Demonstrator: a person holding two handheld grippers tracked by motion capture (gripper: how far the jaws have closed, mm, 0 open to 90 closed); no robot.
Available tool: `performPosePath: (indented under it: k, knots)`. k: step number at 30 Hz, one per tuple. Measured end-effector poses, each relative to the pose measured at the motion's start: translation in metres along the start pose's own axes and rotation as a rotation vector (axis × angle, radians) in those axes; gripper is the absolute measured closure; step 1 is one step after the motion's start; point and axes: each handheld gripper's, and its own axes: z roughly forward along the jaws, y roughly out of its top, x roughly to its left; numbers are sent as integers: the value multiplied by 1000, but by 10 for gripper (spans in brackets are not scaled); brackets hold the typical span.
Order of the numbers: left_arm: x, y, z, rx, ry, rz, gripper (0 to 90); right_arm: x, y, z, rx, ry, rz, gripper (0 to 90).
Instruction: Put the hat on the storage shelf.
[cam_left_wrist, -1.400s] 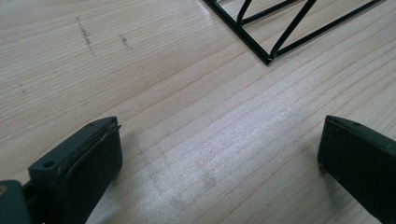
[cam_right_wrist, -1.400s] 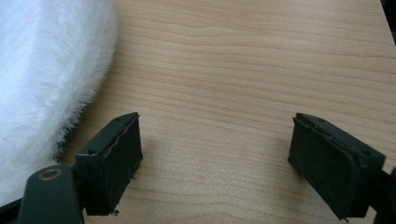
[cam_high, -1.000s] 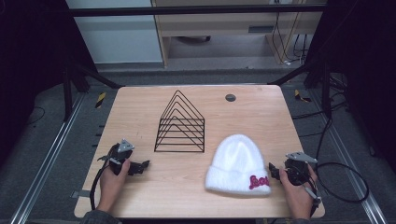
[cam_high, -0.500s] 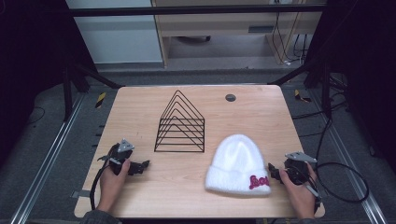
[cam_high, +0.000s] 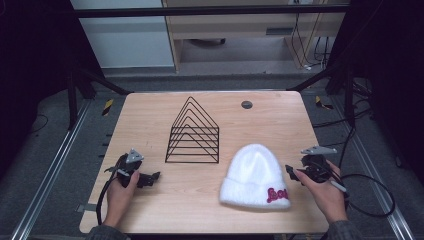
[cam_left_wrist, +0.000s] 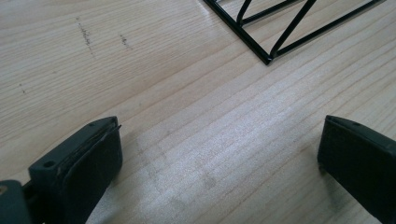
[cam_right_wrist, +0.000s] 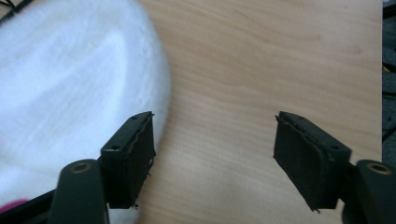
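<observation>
Plainly, we have bare wood all round: the table (cam_high: 150, 125) lies open at its far edge, at the left and between our two hands, and its right edge runs just beside the right gripper (cam_high: 295, 173). Below and beyond it we see grey floor, metal rails, a pale cabinet and cables at the far right. A black wire rack (cam_high: 194, 132) stands mid-table, with a small dark disc (cam_high: 246, 104) near the far edge. We hold the left gripper (cam_high: 150, 177) at the near left, its jaws spread over bare wood. The right gripper's jaws have just been closing, yet stand apart with nothing between them. The white beanie (cam_high: 252, 172), fluffy, with red lettering on its cuff, lies flat at the near right, just beside the right gripper.
</observation>
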Motion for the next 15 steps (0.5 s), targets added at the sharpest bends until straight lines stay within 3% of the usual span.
performPosePath:
  k: [2, 3, 5, 9, 15]
  knots:
    - [0, 0, 0, -1, 1, -1, 0, 1, 6, 0, 3, 4, -10, 308]
    - [0, 0, 0, -1, 2, -2, 0, 5, 21, 4, 26, 15, -38, 311]
    - [0, 0, 0, -1, 2, -2, 0, 11, 34, 7, 43, 19, -80, 320]
    - [0, 0, 0, 0, 1, -1, 0, 25, 59, 16, 66, 43, -126, 353]
    - [0, 0, 0, -1, 2, -2, 0, 34, 77, 34, 99, 97, -141, 385]
